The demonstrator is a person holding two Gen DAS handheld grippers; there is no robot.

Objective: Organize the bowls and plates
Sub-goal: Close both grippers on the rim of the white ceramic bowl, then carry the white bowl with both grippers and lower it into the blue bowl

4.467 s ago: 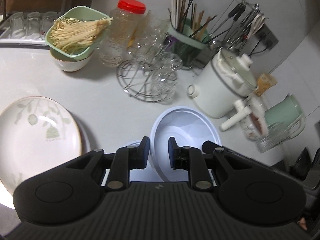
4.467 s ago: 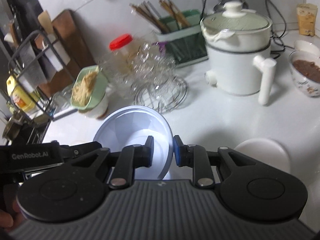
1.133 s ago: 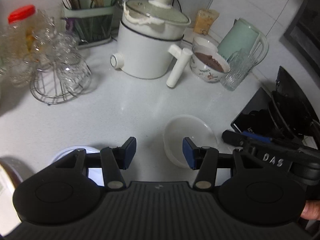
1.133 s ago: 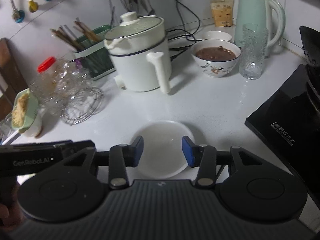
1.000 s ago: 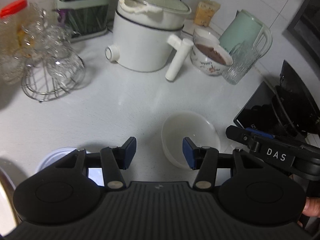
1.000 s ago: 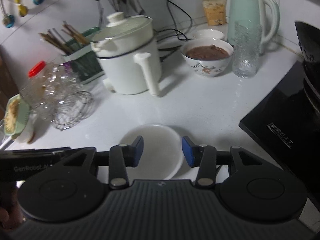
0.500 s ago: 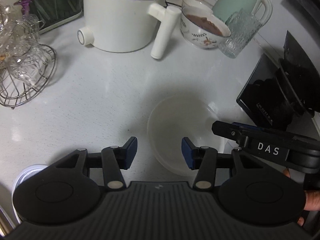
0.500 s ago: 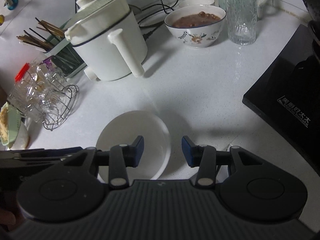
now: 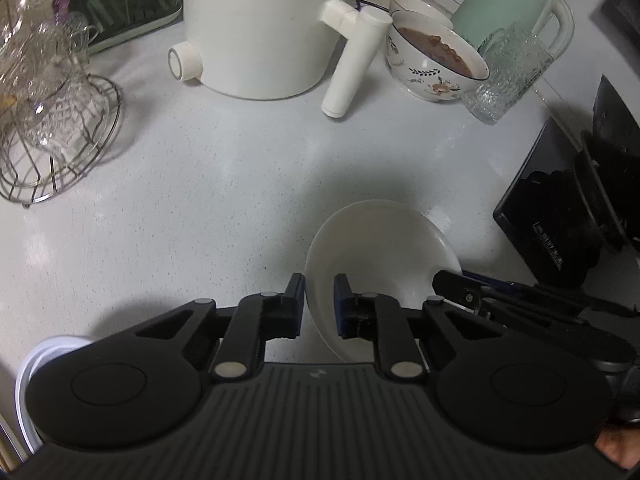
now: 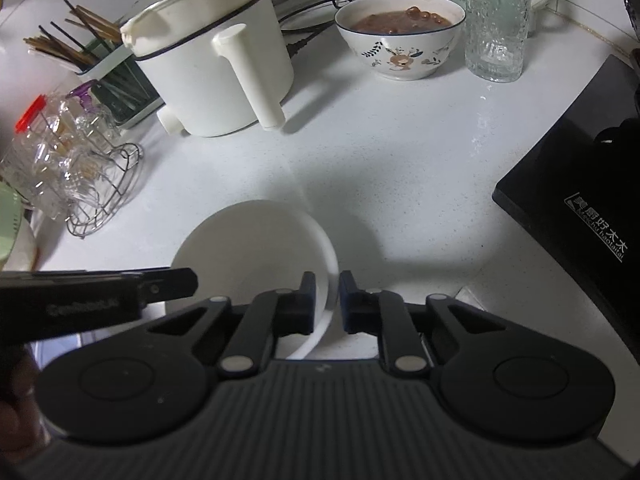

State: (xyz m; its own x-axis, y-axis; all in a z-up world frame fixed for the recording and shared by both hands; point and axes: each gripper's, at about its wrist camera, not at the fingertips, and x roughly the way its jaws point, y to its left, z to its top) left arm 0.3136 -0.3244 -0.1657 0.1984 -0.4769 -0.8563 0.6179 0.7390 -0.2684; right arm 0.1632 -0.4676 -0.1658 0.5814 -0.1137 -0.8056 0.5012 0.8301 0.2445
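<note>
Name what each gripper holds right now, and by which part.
Both grip the same empty white bowl by its rim: left gripper on the bowl's left edge, right gripper on its right edge.

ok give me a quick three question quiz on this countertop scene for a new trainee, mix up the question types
1. True or false: each hand-held gripper, the left hand-held gripper and the right hand-held gripper, is clamped on the rim of the same white bowl.
2. Multiple choice: what stands right beside the patterned bowl of brown food? A) a textured drinking glass B) a frying pan C) a cutting board
3. Fill in: the white bowl sits between the white electric pot and the black ______ on the right.

Key: 1 true (left rim and right rim). 2 A, the textured drinking glass. 3 cooktop.
</note>
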